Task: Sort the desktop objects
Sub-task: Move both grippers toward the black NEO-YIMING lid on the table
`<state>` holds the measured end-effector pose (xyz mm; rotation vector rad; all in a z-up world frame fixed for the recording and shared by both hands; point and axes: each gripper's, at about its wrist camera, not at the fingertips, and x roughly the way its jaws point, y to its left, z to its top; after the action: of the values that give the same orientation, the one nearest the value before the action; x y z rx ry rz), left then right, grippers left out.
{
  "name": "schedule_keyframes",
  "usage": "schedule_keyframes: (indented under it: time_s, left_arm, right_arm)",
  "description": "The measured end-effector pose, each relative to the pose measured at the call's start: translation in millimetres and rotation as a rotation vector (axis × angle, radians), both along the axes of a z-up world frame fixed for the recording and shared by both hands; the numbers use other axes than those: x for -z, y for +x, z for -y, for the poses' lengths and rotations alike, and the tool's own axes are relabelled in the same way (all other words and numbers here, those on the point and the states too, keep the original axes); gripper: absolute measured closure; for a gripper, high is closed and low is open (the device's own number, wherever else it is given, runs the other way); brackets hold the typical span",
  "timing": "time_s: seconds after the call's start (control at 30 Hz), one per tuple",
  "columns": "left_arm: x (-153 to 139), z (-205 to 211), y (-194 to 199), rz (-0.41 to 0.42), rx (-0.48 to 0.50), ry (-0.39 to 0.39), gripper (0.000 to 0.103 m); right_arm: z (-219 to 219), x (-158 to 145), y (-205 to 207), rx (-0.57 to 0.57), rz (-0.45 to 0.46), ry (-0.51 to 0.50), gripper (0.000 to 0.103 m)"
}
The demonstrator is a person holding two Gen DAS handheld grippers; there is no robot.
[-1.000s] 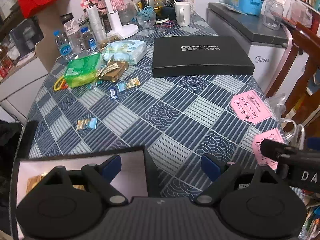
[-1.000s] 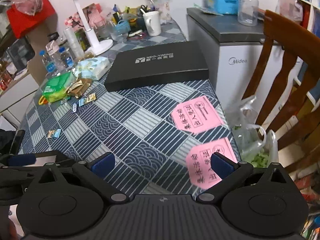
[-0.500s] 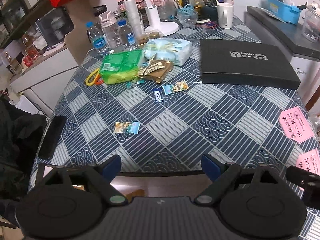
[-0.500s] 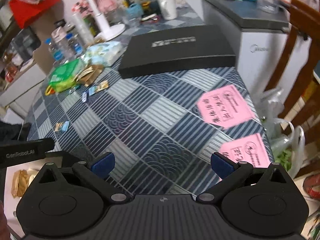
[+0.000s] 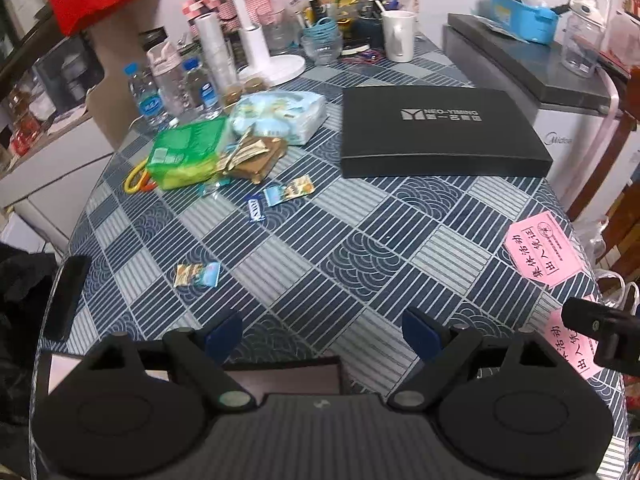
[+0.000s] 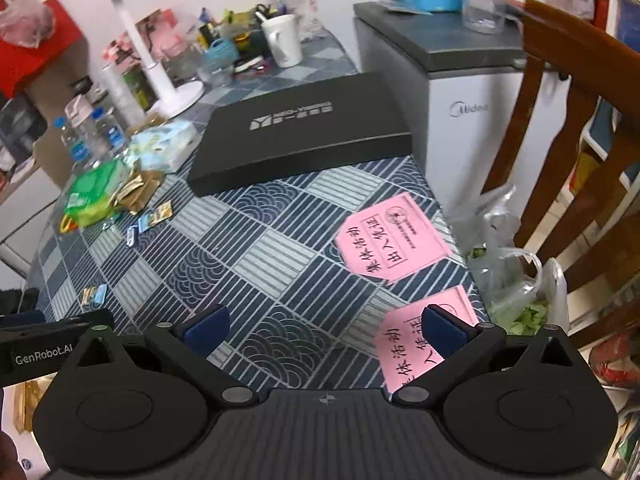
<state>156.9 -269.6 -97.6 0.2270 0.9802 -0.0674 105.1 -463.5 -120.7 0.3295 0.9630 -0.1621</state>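
Sorting job in progress, stage unclear: both claws, left claw (image 5: 322, 336) & right claw (image 6: 326, 326), hang over the near edge of the patterned worktop (image 5: 360, 248) w/ jaws apart, gripping nothing. Loose items lie scattered: one candy wrapper (image 5: 197, 274) alone near the front, more small sweets (image 5: 280, 196) by a green packet (image 5: 186, 152) & tissue pack (image 5: 280, 116) at far left. Two pink slips (image 6: 390, 238) sit at right, apart from a black box (image 5: 436, 132). No clear grouping visible; the spread fits an early stage or a half-sorted one.
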Motion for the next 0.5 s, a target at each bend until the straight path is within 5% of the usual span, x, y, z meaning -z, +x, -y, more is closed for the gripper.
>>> schedule_keyframes:
  time_s: [0.5]
  left_arm:
    - [1, -24, 3, -0.006, -0.066, -0.015, 0.000]
  right_arm:
    - [-22, -3, 10, -0.073, 0.000, -0.027, 0.000]
